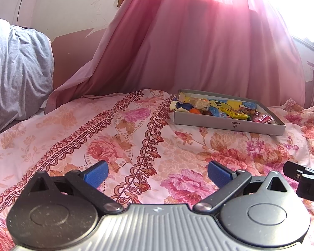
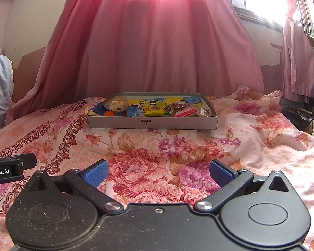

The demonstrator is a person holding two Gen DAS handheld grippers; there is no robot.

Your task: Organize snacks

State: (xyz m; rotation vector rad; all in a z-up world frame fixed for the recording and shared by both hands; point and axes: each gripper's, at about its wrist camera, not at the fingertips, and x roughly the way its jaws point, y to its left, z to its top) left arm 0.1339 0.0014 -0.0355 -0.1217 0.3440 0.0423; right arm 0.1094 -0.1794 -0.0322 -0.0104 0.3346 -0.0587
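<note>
A shallow grey cardboard box sits on the floral bedspread, filled with several wrapped snacks: a yellow pack, a pink-and-white pack, a small orange ball-shaped sweet. The same box appears far right in the left wrist view. My right gripper hovers low over the bedspread, well short of the box, open with nothing between its blue pads. My left gripper is also open and empty, left of and nearer than the box.
A floral bedspread covers the bed. Pink curtains hang right behind the box. A grey pillow lies at the far left. A dark object sits off the bed's right edge.
</note>
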